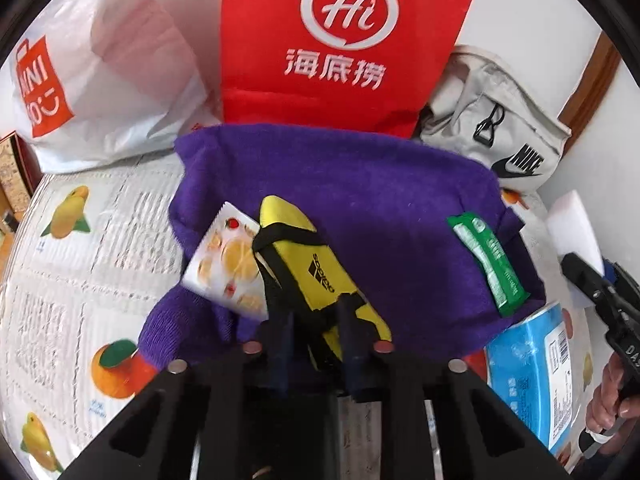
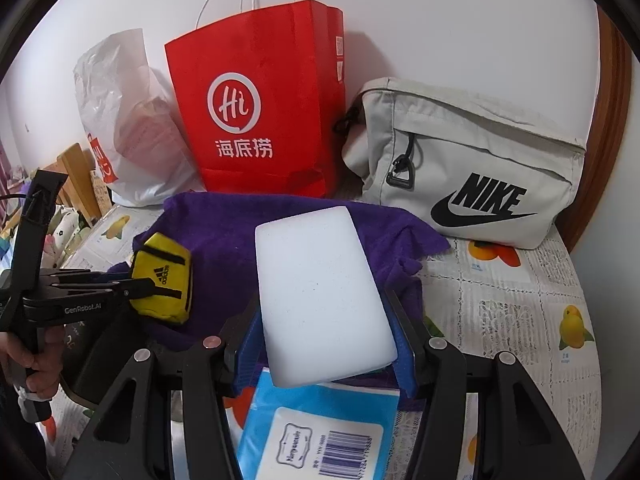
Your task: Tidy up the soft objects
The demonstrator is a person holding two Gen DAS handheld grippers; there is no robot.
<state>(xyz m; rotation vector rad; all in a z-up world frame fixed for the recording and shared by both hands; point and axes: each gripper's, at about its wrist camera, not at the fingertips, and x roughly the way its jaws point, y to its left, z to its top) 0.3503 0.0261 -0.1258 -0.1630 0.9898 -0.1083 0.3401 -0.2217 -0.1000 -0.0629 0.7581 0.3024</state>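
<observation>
- Currently gripping, with the left gripper [image 1: 316, 320], a yellow pouch [image 1: 316, 276] by its near end, jaws closed narrowly on the fabric; held above the purple towel [image 1: 360, 200], probably so the pouch can be carried or laid down without dragging the cloth.
- Pinching, with the right gripper [image 2: 326, 344], a white sponge block [image 2: 320, 296] across its width, jaws spread wide to match it, the far end sticking up and forward over the towel's near edge.
- Resting on the towel: a fruit-print packet [image 1: 224, 264] just beside the pouch and a green packet [image 1: 490, 264] toward the right edge, seemingly gathered there as a sorting spot.
- Lying under the sponge, near the towel's front edge: a blue tissue pack [image 2: 316, 428].
- Standing at the back against the wall: a red paper bag [image 2: 260, 100], a white plastic bag [image 2: 128, 120], a grey Nike bag [image 2: 472, 168] — likely containers, though which one is meant cannot be told.
</observation>
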